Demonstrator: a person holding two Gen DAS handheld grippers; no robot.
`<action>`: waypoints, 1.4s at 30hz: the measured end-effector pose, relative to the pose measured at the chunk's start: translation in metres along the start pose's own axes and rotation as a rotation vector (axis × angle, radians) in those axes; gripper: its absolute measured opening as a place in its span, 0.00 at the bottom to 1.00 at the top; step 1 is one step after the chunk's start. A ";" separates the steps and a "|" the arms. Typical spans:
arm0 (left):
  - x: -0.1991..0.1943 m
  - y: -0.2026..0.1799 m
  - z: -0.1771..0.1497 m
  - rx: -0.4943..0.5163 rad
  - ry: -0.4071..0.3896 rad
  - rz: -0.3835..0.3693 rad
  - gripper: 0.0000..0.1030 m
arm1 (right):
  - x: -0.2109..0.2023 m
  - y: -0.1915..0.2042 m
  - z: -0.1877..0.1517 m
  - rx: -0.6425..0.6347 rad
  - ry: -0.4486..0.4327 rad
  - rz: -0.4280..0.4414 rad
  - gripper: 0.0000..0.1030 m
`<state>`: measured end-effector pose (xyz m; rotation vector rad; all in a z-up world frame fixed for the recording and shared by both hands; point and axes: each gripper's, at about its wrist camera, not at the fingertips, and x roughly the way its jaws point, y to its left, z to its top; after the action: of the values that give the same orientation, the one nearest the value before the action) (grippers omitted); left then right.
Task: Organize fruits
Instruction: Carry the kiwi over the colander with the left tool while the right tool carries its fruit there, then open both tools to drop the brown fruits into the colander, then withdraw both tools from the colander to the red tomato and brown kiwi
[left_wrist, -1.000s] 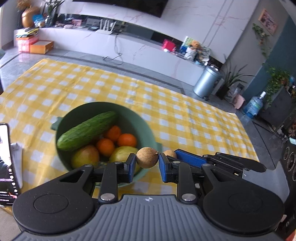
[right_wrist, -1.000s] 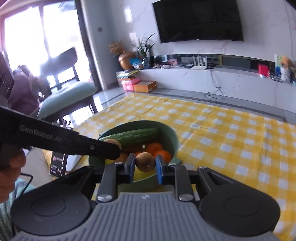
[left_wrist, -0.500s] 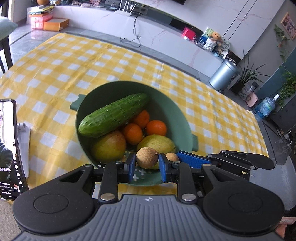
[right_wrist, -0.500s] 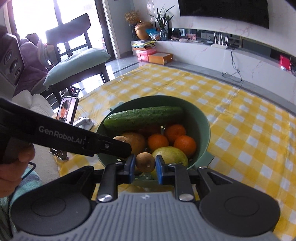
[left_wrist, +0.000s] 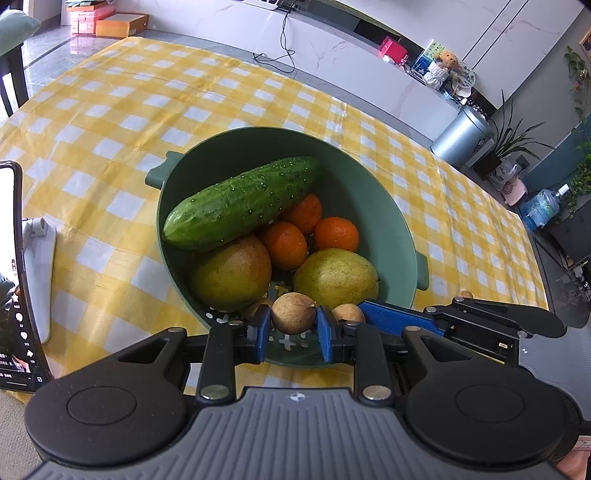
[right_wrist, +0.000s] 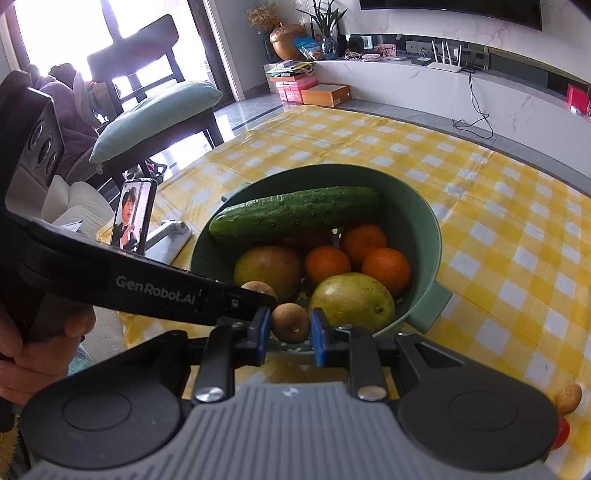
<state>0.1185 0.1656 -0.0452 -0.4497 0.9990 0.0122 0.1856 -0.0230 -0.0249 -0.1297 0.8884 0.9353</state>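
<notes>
A green bowl (left_wrist: 384, 206) (right_wrist: 424, 214) on the yellow checked tablecloth holds a cucumber (left_wrist: 243, 201) (right_wrist: 295, 212), three oranges (left_wrist: 336, 234) (right_wrist: 386, 266) and two yellow-green fruits (left_wrist: 336, 277) (right_wrist: 351, 299). My left gripper (left_wrist: 294, 326) is shut on a small brown round fruit (left_wrist: 294, 312) over the bowl's near rim. My right gripper (right_wrist: 290, 330) is shut on a similar small brown fruit (right_wrist: 290, 322) beside it; it shows in the left wrist view (left_wrist: 384, 319) to the right of the left gripper.
A phone on a white stand (left_wrist: 14, 277) (right_wrist: 133, 214) stands left of the bowl. A small brown fruit (right_wrist: 569, 397) and a red one (right_wrist: 561, 432) lie on the cloth at the right. A chair (right_wrist: 155, 103) stands past the table's left edge.
Both grippers have moved forward and down over the bowl's near rim, each still holding its brown fruit. The bowl looks larger and closer.
</notes>
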 end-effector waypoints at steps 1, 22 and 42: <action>0.000 0.001 0.000 -0.001 0.001 -0.002 0.29 | 0.000 0.000 0.000 0.001 0.001 0.001 0.19; -0.006 -0.001 0.002 -0.037 -0.015 0.001 0.46 | -0.014 -0.004 0.000 0.041 -0.046 -0.010 0.30; -0.052 -0.121 -0.027 0.348 -0.289 0.030 0.46 | -0.122 -0.052 -0.036 0.100 -0.237 -0.266 0.38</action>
<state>0.0941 0.0553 0.0282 -0.1087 0.7044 -0.0677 0.1684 -0.1495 0.0251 -0.0479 0.6774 0.6418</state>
